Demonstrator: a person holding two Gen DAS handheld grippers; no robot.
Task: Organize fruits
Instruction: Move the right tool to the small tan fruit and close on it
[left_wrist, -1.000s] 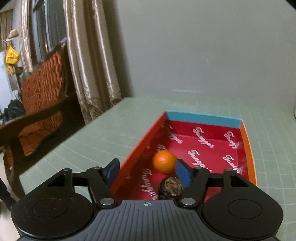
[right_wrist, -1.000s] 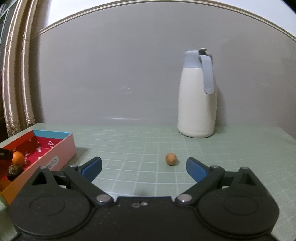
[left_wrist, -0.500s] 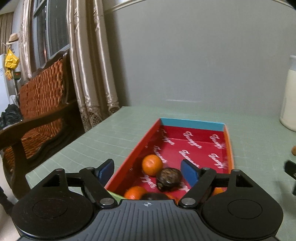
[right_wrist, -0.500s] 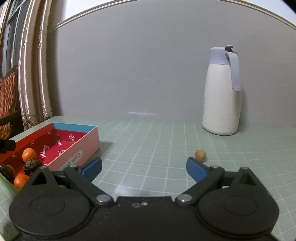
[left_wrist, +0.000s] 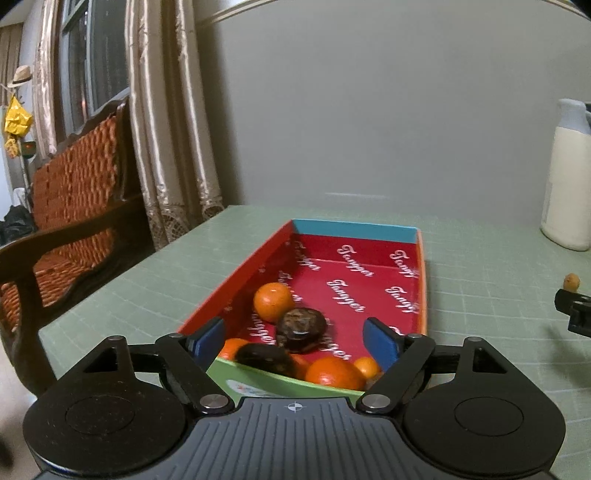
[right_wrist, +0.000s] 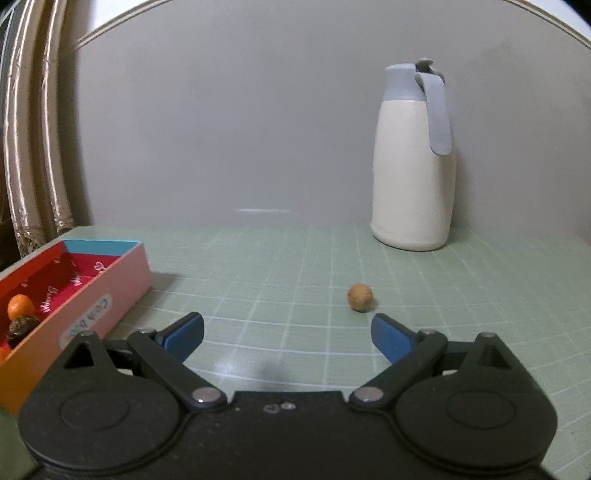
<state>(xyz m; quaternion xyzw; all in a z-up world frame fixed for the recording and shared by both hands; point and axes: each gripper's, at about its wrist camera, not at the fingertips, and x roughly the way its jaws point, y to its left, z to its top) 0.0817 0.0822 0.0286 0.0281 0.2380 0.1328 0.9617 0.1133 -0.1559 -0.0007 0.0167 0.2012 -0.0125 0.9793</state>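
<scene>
Both grippers are wide open and empty. Between the left gripper's (left_wrist: 295, 341) fingers, oranges (left_wrist: 273, 301) and dark fruits (left_wrist: 301, 328) sit corralled in the red box (left_wrist: 421, 280). Just beyond the right gripper's (right_wrist: 288, 334) right finger lies a small tan fruit (right_wrist: 360, 297) on the tabletop (right_wrist: 258, 280), likely next. It has come nearer than a second ago; the left gripper has backed away from the box.

Left wrist view low over box (left_wrist: 354, 230); right views table (right_wrist: 280, 258); both share box.

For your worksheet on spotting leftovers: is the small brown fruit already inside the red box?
No, the small brown fruit lies on the green mat, apart from the red box.
</scene>
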